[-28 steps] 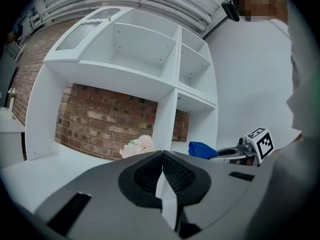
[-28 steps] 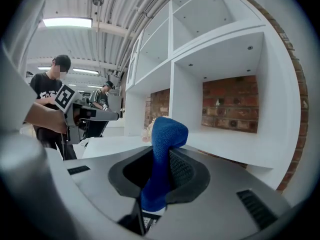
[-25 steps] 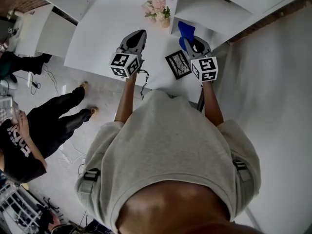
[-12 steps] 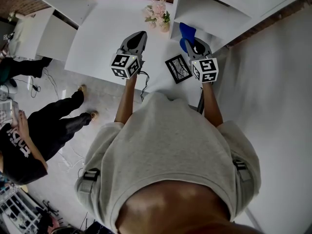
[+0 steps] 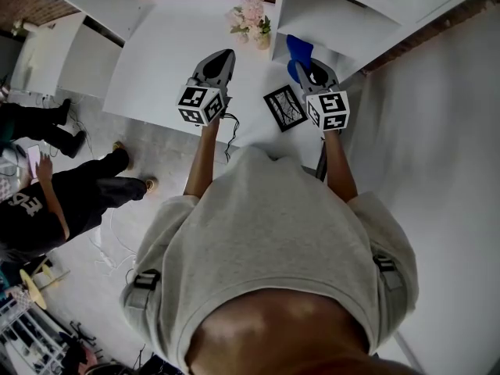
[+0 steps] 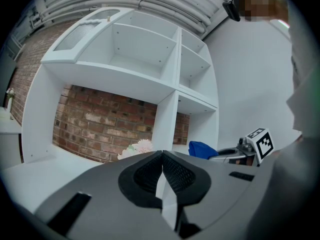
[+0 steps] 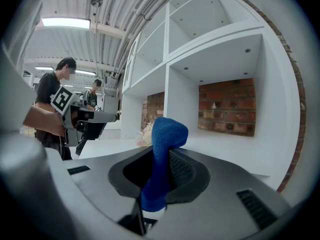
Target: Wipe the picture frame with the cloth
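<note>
A small black picture frame (image 5: 284, 107) lies flat on the white table (image 5: 164, 45) near its front edge, between my two grippers. My right gripper (image 5: 306, 62) is shut on a blue cloth (image 5: 298, 51), just right of the frame. In the right gripper view the blue cloth (image 7: 161, 159) stands up between the jaws. My left gripper (image 5: 222, 58) hovers over the table left of the frame, jaws shut and holding nothing. The left gripper view shows the closed jaws (image 6: 162, 171), the blue cloth (image 6: 202, 149) and the right gripper (image 6: 240, 152) off to the right.
A small pot of pink flowers (image 5: 252, 18) stands at the back of the table. White shelving (image 5: 344, 10) rises at the right and behind. People stand on the floor at the left (image 5: 47, 201). A cable (image 5: 230, 131) hangs off the table's front edge.
Both grippers and the frame stay almost where they were. The people on the floor at the left have shifted position.
</note>
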Demonstrator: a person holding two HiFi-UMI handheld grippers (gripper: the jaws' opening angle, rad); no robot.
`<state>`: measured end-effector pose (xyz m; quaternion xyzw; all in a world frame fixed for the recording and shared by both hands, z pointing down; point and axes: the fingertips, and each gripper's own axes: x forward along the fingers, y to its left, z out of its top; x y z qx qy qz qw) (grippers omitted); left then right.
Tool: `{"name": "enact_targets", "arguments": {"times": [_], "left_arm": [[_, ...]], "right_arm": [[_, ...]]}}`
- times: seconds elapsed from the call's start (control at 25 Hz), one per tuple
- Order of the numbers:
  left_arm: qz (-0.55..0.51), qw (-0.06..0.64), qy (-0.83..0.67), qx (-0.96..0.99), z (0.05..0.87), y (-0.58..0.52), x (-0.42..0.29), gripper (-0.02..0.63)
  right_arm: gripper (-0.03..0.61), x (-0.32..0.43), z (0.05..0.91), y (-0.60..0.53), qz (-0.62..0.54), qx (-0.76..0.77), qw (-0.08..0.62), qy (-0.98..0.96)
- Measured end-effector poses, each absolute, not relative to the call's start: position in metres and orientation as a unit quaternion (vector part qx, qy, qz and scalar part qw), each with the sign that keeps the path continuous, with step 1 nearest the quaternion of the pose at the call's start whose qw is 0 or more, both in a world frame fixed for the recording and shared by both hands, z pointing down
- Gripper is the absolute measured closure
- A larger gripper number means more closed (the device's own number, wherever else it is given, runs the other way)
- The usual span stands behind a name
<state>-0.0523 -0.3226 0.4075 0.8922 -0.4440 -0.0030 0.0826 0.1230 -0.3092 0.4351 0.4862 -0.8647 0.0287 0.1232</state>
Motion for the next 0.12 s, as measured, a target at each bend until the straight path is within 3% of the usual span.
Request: {"name": "enact_targets", "arguments": {"times": [0.12], "left_arm": [[-0.003,0.083,-0.444,0.892,0.408,-0.3219,-0.0525,0.597]], "right_arm": [[0.502,0.1234,0.4345,-0.3088,0.028,0.487,0.124,-0.864]]}}
